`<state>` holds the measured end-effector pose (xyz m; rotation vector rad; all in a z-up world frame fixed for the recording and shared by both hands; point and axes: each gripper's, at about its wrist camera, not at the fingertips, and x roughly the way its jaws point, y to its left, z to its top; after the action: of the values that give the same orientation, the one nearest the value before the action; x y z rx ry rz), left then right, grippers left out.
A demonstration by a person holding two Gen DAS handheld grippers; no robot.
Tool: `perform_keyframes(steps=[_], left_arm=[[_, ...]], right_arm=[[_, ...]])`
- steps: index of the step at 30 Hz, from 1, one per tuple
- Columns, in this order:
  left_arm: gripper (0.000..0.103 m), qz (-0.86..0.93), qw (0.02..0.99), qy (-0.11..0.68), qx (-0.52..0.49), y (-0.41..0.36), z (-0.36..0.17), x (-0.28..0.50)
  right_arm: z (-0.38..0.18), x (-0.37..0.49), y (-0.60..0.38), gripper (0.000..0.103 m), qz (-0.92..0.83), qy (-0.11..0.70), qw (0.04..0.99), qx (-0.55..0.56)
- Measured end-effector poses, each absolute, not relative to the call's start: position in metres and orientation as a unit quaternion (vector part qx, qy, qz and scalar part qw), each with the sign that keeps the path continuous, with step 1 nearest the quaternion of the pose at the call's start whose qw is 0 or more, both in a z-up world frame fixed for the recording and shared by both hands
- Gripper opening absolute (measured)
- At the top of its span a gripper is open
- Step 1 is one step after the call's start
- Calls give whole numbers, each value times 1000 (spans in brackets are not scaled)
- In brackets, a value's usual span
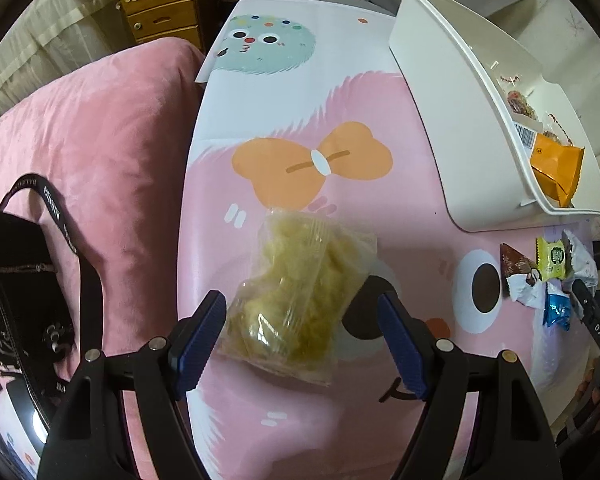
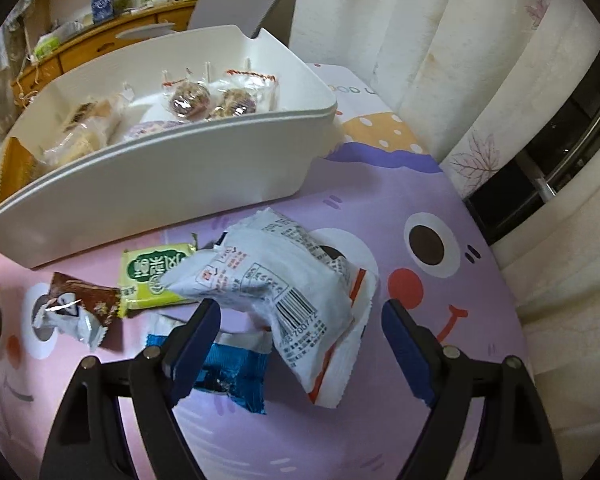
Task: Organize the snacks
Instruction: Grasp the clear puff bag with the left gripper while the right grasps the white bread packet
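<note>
A clear bag of pale yellow snack (image 1: 296, 300) lies on the cartoon-print table cover (image 1: 300, 100). My left gripper (image 1: 304, 336) stands open around the bag's near end, its blue pads apart from it. In the right wrist view a white packet with a barcode (image 2: 284, 292) lies between the fingers of my right gripper (image 2: 300, 344), which is open; the right pad is well clear of it. Around it lie a yellow-green packet (image 2: 152, 276), a brown packet (image 2: 88, 304) and a blue packet (image 2: 232, 372). The white bin (image 2: 160, 184) behind holds several wrapped snacks and an orange packet (image 2: 14, 168).
The white bin (image 1: 452, 120) stands at the table's far right in the left wrist view, small packets (image 1: 540, 276) just below it. A pink cushion (image 1: 100, 140) and a black bag (image 1: 20, 280) lie to the left. Curtains (image 2: 460, 60) hang behind the table's right side.
</note>
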<state>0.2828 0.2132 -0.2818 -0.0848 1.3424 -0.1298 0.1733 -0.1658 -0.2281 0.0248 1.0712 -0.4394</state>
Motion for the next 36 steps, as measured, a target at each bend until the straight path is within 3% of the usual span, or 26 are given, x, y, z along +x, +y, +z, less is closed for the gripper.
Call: perform_keyframes(steps=[3, 16, 26, 36], left_arm=[[76, -65, 781, 620, -28, 210, -286, 286], [50, -68, 785, 615, -33, 204, -294, 289], [44, -33, 786, 616, -44, 198, -287, 285], [41, 9, 797, 601, -55, 189, -270, 273]], right_arm=[[-232, 176, -166, 84, -217, 509, 833, 3], [-245, 195, -160, 84, -214, 517, 827, -57], [-252, 207, -173, 83, -191, 513, 836, -45], [-249, 204, -185, 70, -157, 503, 849, -23]])
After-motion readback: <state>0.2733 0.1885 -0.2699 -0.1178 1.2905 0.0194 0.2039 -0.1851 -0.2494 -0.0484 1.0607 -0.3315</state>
